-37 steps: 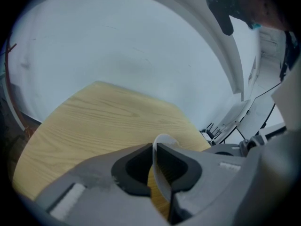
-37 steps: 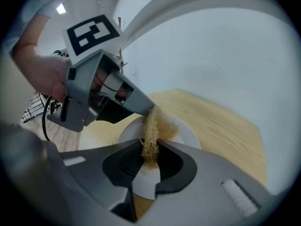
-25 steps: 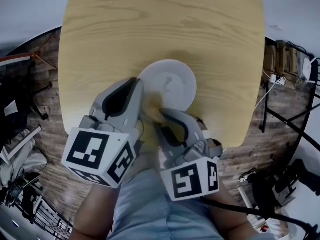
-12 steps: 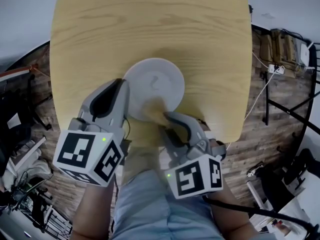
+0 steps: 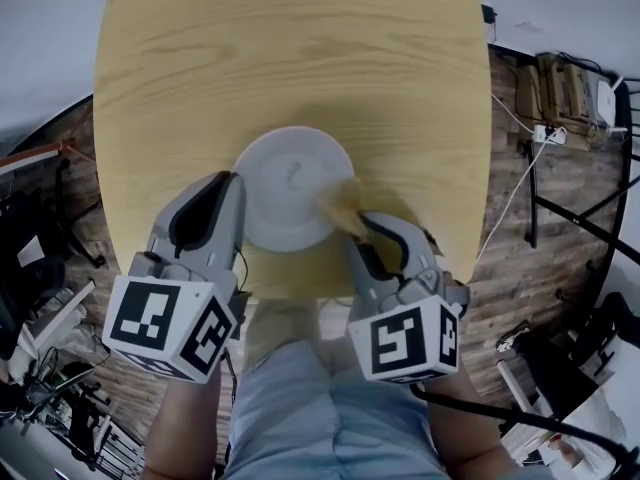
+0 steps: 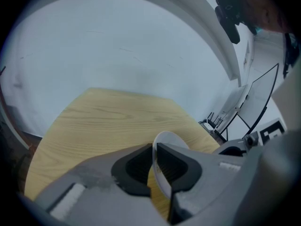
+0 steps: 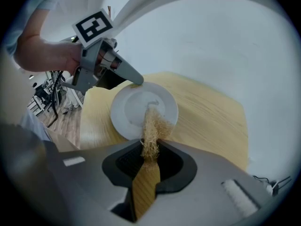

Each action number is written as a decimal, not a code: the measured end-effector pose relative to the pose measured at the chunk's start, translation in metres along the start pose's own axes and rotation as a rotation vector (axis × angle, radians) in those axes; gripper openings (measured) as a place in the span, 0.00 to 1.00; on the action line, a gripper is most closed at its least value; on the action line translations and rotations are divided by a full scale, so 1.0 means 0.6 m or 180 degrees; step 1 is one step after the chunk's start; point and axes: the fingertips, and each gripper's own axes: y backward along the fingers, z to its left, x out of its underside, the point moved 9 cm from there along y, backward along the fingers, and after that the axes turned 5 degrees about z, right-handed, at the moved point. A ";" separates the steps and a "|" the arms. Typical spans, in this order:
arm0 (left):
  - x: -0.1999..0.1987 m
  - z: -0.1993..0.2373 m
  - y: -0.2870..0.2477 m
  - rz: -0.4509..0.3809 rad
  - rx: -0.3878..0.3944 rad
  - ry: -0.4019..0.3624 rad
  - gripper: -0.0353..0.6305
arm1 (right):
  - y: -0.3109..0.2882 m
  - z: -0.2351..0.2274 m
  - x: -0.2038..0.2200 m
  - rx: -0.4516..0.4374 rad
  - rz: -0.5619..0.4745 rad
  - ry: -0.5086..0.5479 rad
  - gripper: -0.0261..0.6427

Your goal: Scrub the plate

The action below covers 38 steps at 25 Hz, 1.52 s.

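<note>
- White plate (image 5: pixel 293 183) (image 6: pixel 171 138) (image 7: pixel 136 109) lies on the light wood worktop (image 5: pixel 300 48) (image 6: pixel 103 117) (image 7: pixel 207 112), just in front of the tips of both hand-held grippers.
- The left hand-held gripper (image 5: pixel 232 183) (image 6: pixel 154 159) (image 7: pixel 136 81) has its jaws closed tight on the plate's rim. The thin white rim stands right between the two dark pads.
- That grip is on the side of the plate nearest the left hand-held gripper.
- The right hand-held gripper (image 5: pixel 365 218) (image 7: pixel 149 157) has its jaws squeezed together on a tan, stringy scrubber (image 5: pixel 340 205) (image 7: pixel 151 131).
- The scrubber pokes out past the right hand-held gripper's tips. Its far end lies on the face of the plate, on the side nearest that hand-held gripper.
- The plate sits between the two hand-held grippers, and they are close side by side.
- A hand (image 7: pixel 66 55) holds the back of the left hand-held gripper.
- Each hand-held gripper has a black and white marker cube at its back end.
- Dark wood floor (image 5: pixel 560 258) shows past the worktop's edge, to the right of the right hand-held gripper.
</note>
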 end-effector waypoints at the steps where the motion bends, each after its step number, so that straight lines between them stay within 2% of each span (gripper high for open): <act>1: 0.000 -0.002 0.000 0.0000 0.0001 -0.0005 0.13 | 0.000 -0.006 0.001 0.0037 0.0017 -0.0021 0.14; 7: 0.000 -0.009 -0.002 0.0015 0.0042 0.0005 0.13 | -0.004 -0.040 -0.010 0.0225 0.0121 -0.0144 0.14; 16: -0.006 -0.014 0.007 -0.0029 0.0140 -0.0007 0.13 | -0.019 -0.060 -0.057 0.0374 0.0076 -0.0129 0.14; 30: -0.020 -0.020 0.010 -0.0150 0.0198 0.0007 0.13 | -0.030 -0.026 -0.118 0.0274 -0.0110 0.0089 0.14; 38: -0.018 -0.014 0.011 -0.0110 0.0186 0.0025 0.12 | -0.025 0.004 -0.131 0.0160 -0.0244 0.0204 0.14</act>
